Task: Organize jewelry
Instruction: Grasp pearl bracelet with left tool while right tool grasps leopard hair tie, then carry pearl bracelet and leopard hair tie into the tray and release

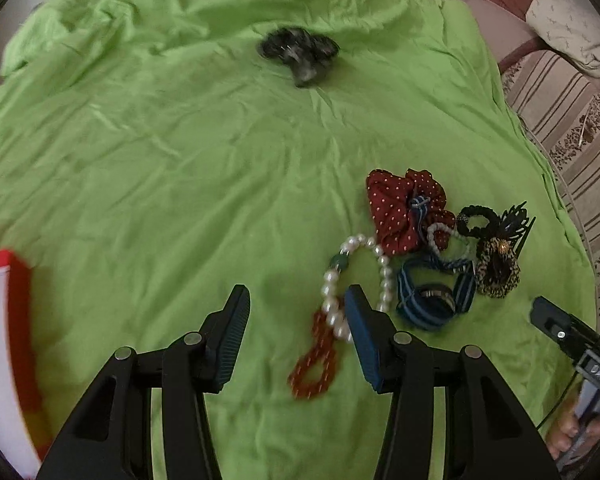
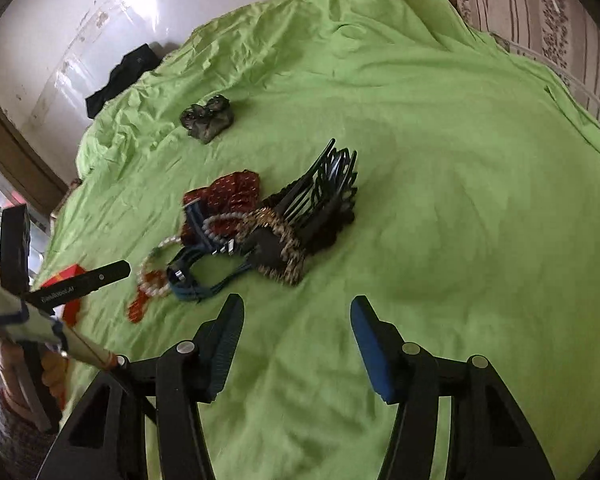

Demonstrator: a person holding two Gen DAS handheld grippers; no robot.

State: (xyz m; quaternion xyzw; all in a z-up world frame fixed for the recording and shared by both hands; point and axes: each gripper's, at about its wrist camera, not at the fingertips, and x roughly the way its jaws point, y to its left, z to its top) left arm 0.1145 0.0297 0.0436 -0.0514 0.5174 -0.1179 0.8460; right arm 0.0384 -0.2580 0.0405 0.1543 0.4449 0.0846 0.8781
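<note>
Fingers (image 1: 240, 312) parted, wrinkled green sheet (image 1: 180, 160)

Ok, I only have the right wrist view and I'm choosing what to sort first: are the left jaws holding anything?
Observer: No. The left gripper is open and empty. The orange bead bracelet lies on the green sheet, showing between its jaws.
Operator: Is that bracelet clear of the pearls?
Observer: No. The lower end of the pearl strand overlaps the bracelet's top. I cannot tell whether they are tangled.
Operator: Anything to put them in?
Observer: A red and white box sits at the left edge of the left wrist view, apart from the pile. It is blurred.
</note>
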